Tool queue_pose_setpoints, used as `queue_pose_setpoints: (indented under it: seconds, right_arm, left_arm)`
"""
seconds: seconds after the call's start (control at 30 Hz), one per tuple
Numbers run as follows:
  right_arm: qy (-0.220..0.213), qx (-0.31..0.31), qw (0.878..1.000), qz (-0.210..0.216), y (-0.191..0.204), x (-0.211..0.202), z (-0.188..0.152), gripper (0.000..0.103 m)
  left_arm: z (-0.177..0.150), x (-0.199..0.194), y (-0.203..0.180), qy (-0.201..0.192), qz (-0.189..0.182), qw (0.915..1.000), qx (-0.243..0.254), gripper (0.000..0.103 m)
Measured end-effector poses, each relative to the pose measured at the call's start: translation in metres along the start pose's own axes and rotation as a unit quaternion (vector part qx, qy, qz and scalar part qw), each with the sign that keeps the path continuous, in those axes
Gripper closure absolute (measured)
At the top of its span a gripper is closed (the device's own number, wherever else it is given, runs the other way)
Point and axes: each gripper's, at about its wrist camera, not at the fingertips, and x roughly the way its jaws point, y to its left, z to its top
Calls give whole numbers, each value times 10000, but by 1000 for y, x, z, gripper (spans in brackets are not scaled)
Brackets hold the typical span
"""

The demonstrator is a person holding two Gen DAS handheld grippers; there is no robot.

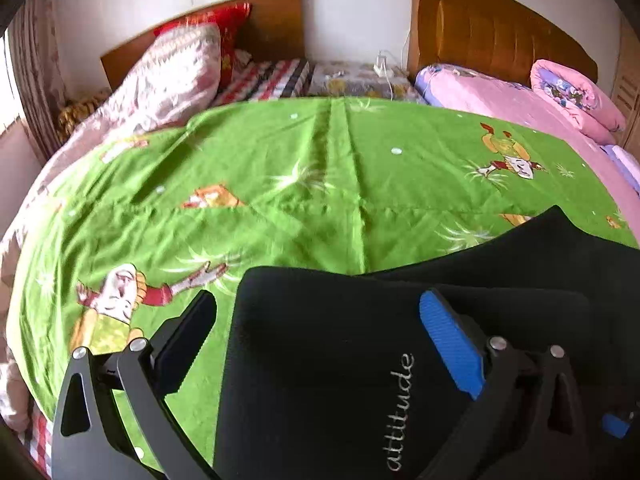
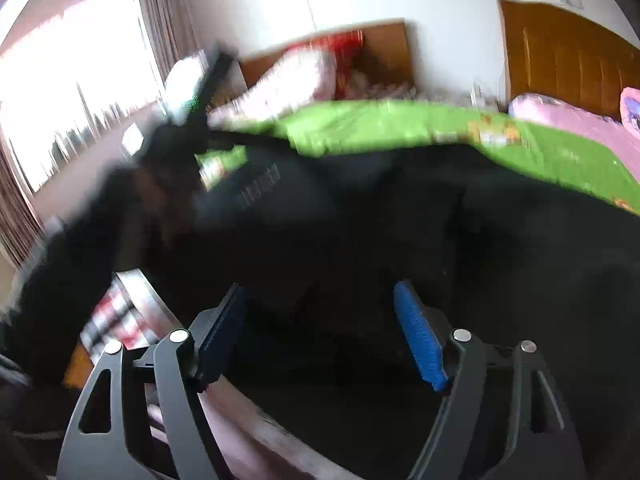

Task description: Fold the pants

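The black pants [image 1: 320, 344] lie on a green cartoon-print sheet [image 1: 280, 184], with the word "attitude" in grey script near the edge. My left gripper [image 1: 316, 312] is open, its fingers spread either side of the pants' left edge, the blue pad [image 1: 452, 344] over the cloth. In the right wrist view the pants [image 2: 400, 220] fill the middle as a dark mass, blurred. My right gripper [image 2: 320, 308] is open just above the black cloth, blue pad [image 2: 420, 340] on the right. The other gripper [image 2: 200, 92] shows blurred at the upper left.
The sheet covers a bed with two wooden headboards [image 1: 500, 28]. A pink floral pillow [image 1: 172, 72] and red cushion lie at the back left, pink bedding [image 1: 520, 100] at the back right. A window with curtains [image 2: 60, 80] is on the left. The bed's near edge [image 2: 260, 420] runs below my right gripper.
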Motion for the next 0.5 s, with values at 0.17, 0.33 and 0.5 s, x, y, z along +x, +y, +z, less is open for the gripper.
queue_pose_setpoints:
  seconds: [0.17,0.33,0.5]
  right_arm:
    - [33,98,9999,64,-4,0,2,29]
    - [51,76,10000,38,-4,0,0,29]
    - [124,177,9998,0,-2,-4,5,26]
  left_arm:
    - [-2,-8,-6,-198,75,9996,162,1]
    - [-3,-11,-3,-276,46,9996,102,1]
    - [-4,-14,-4,-355,50,9993,117,1]
